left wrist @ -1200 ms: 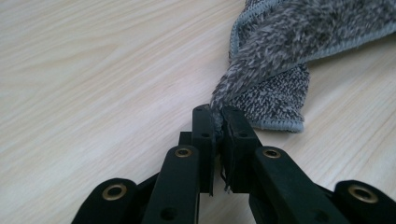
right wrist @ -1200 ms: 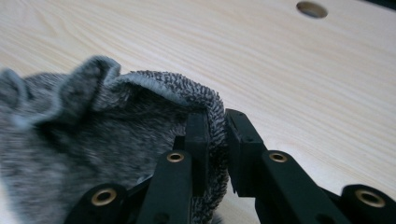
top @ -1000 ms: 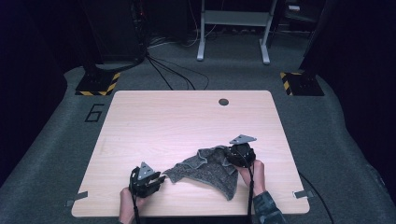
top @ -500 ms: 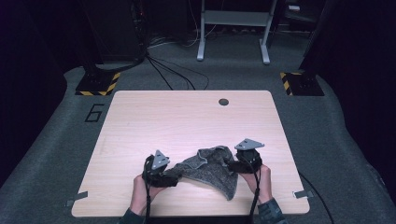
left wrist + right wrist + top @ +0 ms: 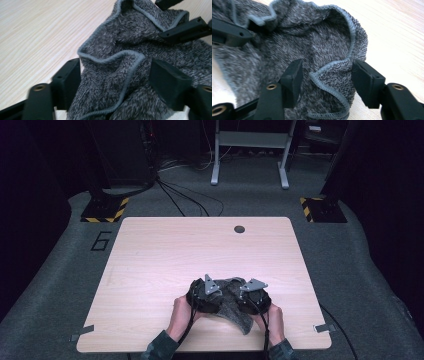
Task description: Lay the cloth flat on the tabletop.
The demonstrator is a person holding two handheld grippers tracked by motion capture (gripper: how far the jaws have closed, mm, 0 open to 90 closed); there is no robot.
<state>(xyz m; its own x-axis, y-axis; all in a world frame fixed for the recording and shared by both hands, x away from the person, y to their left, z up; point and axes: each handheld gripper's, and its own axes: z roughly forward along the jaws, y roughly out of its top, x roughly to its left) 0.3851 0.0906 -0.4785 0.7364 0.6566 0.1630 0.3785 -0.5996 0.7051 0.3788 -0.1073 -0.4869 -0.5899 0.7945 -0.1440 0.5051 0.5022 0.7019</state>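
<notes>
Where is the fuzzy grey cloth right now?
In the high view the grey cloth lies bunched at the near edge of the wooden table, between the left gripper and right gripper.

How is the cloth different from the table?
The cloth is dark grey, while the table is pale wood. The cloth looks fuzzy and the table looks smooth. The cloth lies bunched up in folds, and the table is flat.

Lab: hazard-taped stand bases (image 5: 104, 209), floor cables (image 5: 185, 200), numbered floor mark (image 5: 101, 240).
</notes>
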